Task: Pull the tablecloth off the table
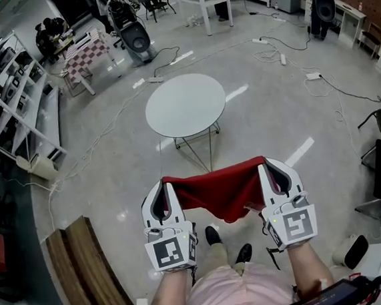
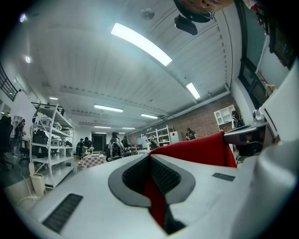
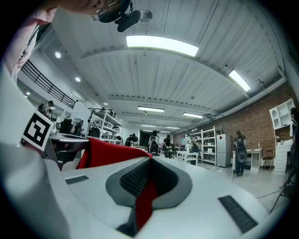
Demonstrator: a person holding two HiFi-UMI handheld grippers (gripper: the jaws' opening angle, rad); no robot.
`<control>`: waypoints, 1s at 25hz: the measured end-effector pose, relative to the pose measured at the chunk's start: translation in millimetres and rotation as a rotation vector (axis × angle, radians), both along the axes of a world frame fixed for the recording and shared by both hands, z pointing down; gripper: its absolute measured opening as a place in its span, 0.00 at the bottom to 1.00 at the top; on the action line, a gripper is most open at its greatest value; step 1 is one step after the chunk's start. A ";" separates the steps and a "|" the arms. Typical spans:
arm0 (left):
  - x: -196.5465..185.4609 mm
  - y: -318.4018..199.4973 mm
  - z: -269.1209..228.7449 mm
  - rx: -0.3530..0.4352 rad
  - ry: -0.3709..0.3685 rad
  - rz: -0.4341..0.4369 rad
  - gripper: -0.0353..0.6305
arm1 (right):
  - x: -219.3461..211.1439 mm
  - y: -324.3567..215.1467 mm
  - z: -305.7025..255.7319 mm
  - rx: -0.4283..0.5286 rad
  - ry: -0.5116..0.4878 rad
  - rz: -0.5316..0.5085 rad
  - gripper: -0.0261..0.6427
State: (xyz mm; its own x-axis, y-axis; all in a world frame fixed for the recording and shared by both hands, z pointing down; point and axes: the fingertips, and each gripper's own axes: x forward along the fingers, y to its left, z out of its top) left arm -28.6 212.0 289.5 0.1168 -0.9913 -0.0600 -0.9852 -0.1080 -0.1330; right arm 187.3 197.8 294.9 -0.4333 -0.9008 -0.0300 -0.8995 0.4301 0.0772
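Bright ceiling strips (image 3: 161, 44), fisheye-warped edges

Head view steeply down toward table (image 1: 186, 105); gripper views level, close; tablecloth (image 2: 196, 149) shared by all three.

The tablecloth (image 1: 221, 189) hung between the left gripper (image 1: 168, 183) at nine o'clock and the right gripper (image 1: 264, 165) at three, pinched in both. The round bench (image 1: 186, 105) stood apart beyond it at twelve. Shelving (image 1: 11, 99) ran along at ten; a slatted seat (image 1: 88, 272) lay at eight.
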 end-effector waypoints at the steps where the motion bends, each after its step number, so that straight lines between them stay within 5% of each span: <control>1: -0.6 0.9 -0.3 0.000 0.000 -0.001 0.10 | -0.5 1.0 -0.3 0.001 0.001 0.000 0.07; 25: 2.8 3.6 -3.2 0.005 -0.012 -0.007 0.10 | -0.5 3.0 -0.3 0.005 0.000 -0.018 0.07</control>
